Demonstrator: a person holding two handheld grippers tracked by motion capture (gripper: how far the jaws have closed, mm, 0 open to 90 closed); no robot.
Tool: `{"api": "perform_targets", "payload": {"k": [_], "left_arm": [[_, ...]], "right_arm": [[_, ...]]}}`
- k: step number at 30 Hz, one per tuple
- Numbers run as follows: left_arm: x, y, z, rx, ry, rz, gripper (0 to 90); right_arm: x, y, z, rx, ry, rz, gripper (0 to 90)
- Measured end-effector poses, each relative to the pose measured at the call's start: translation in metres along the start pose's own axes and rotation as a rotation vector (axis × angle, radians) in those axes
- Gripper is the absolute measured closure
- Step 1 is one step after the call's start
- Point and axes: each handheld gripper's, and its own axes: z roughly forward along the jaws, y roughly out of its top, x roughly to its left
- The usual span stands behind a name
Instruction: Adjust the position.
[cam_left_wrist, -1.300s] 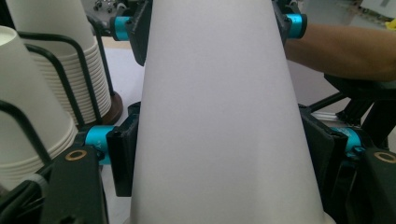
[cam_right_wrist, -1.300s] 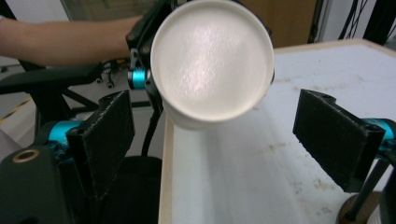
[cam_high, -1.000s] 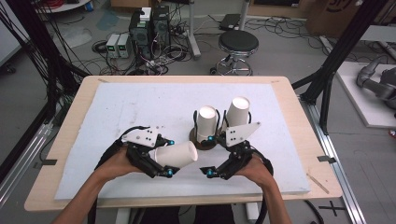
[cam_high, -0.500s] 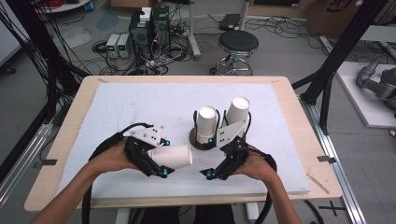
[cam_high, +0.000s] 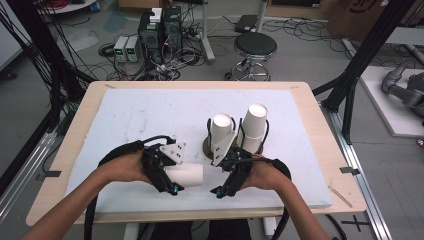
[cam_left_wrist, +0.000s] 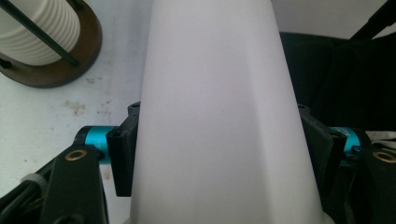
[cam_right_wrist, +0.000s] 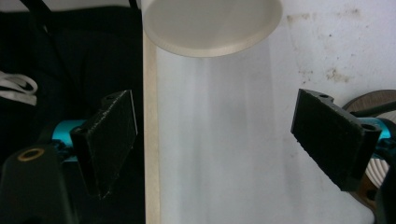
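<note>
My left gripper is shut on a white paper cup that lies on its side just above the white board, bottom toward the right. In the left gripper view the cup runs up between both black jaws. My right gripper stands open, just right of the cup's bottom. In the right gripper view the cup's round bottom shows ahead of the open gripper, whose pads stand wide apart and touch nothing.
Two tilted stacks of white cups stand in a black wire holder on a brown round base just behind the grippers. The ribbed stack shows beside my left gripper. The white board covers a wooden table.
Both hands have drifted slightly toward the near edge. The left gripper keeps the cup, and the right gripper has stayed open and edged closer to the cup's bottom.
</note>
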Motion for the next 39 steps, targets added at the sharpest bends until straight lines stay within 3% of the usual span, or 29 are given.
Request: {"api": "perform_targets", "payload": {"k": [11, 18, 26, 35, 36, 37, 38, 39], "left_arm": [[0.001, 0.007, 0.009, 0.093, 0.002, -0.004, 29.8], [0.001, 0.012, 0.014, 0.122, -0.005, -0.004, 29.8], [0.000, 0.016, 0.015, 0.120, -0.005, -0.002, 29.9], [0.000, 0.018, 0.016, 0.110, -0.006, 0.010, 29.9], [0.006, 0.020, 0.016, 0.109, -0.032, 0.083, 29.9], [0.001, 0.018, 0.015, 0.106, -0.007, 0.011, 29.9], [0.001, 0.018, 0.015, 0.104, -0.007, 0.008, 29.9], [0.001, 0.018, 0.015, 0.103, -0.007, 0.007, 29.9]], "right_arm": [[0.001, 0.017, 0.005, 0.130, -0.003, -0.020, 15.0], [0.001, 0.026, 0.013, 0.216, -0.006, -0.027, 15.3], [0.001, 0.031, 0.015, 0.217, 0.020, -0.039, 16.0], [0.003, 0.035, 0.014, 0.168, 0.024, -0.050, 16.3], [0.000, 0.036, 0.017, 0.137, 0.012, -0.100, 16.3], [0.001, 0.036, 0.016, 0.147, 0.022, -0.077, 16.4], [0.004, 0.036, 0.015, 0.166, 0.030, -0.045, 16.4], [0.003, 0.036, 0.015, 0.160, 0.028, -0.052, 16.4]]}}
